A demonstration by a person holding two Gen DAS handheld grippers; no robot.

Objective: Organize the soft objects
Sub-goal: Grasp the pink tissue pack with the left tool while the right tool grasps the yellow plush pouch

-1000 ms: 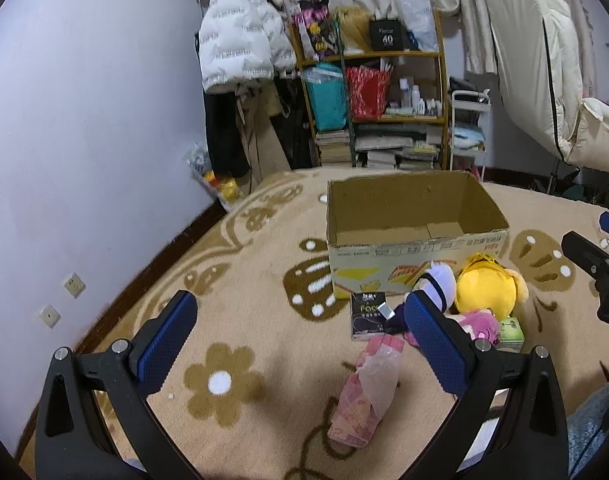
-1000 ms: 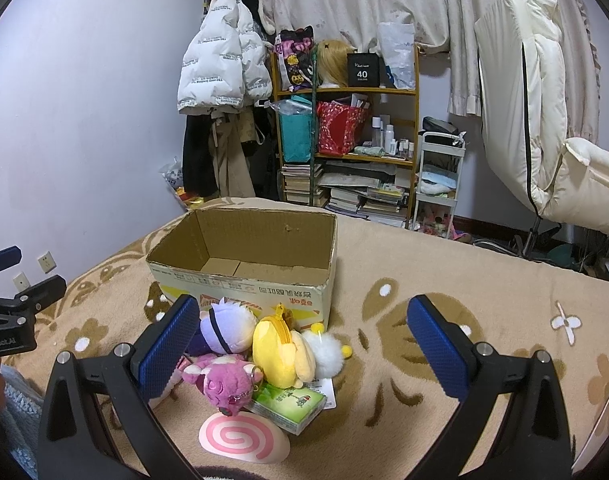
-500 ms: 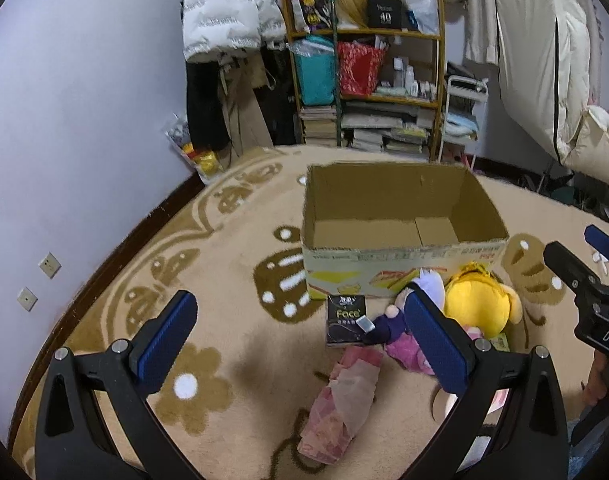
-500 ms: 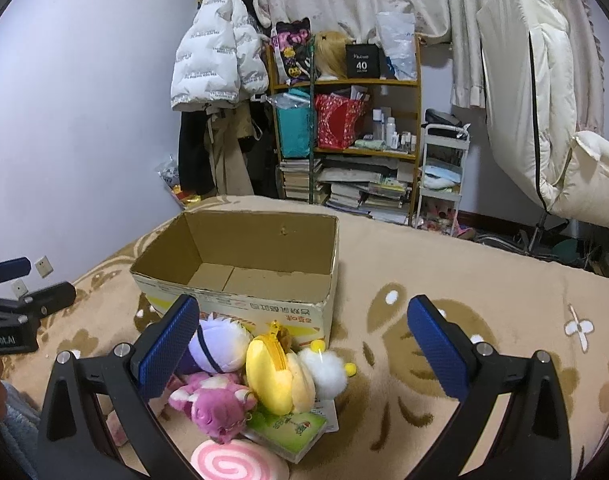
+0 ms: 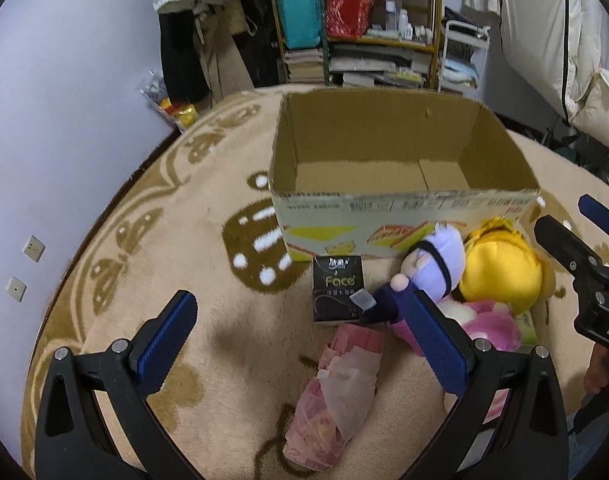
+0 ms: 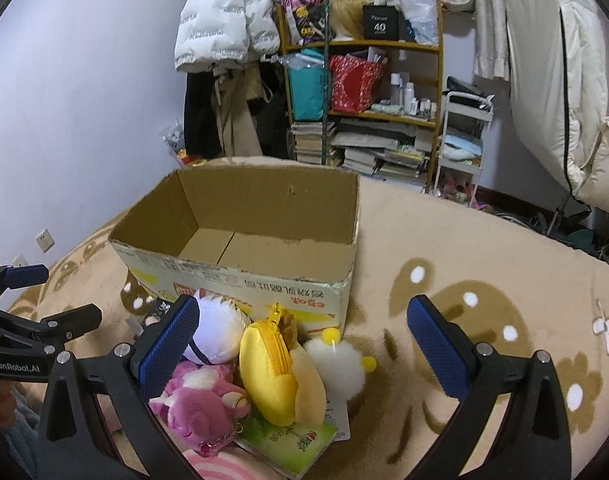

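Note:
An open, empty cardboard box stands on the beige rug. In front of it lie soft toys: a purple-white plush, a yellow plush, a pink plush and a white pompom. A black tissue pack and a pink plastic-wrapped pack lie nearby. My left gripper is open and empty above the pink pack. My right gripper is open and empty above the toy pile.
A green packet and a pink swirl cushion lie under the toys. A cluttered shelf, hanging coats and a white cart stand behind the rug. A purple wall is on the left.
Both grippers have moved forward and tilted down toward the box and toys, which now look larger. Both stay open and empty.

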